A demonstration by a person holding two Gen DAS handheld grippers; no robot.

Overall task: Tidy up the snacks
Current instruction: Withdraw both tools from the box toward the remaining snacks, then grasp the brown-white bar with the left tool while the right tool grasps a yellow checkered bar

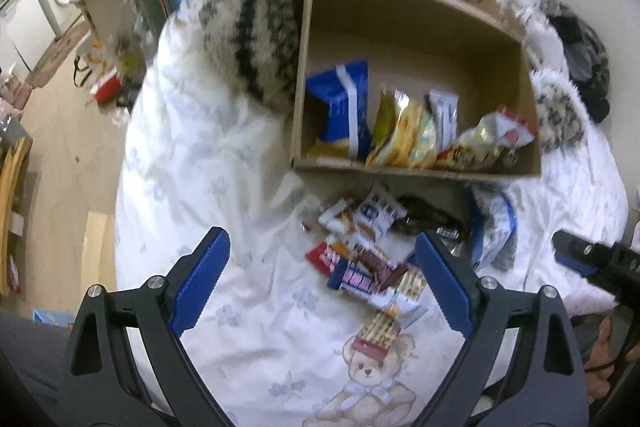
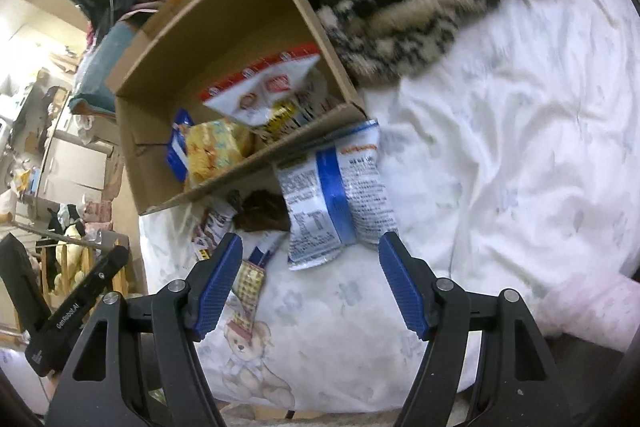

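- The left gripper (image 1: 322, 281) hangs released, jaws spread wide over the loose pile of small snack packets (image 1: 362, 267) just in front of the cardboard box (image 1: 416, 173); closing here could pinch several packets at once, or the bedsheet (image 1: 208, 163).
- The right gripper (image 2: 310, 281) is likewise released and empty, nearest the blue-and-white bag (image 2: 340, 195) leaning on the box's front wall; a squeeze might crush it.
- Inside the box, upright packets (image 1: 404, 135) lean loosely; another drop could topple them.
- Beyond the box, the soft bedding may let it tip.
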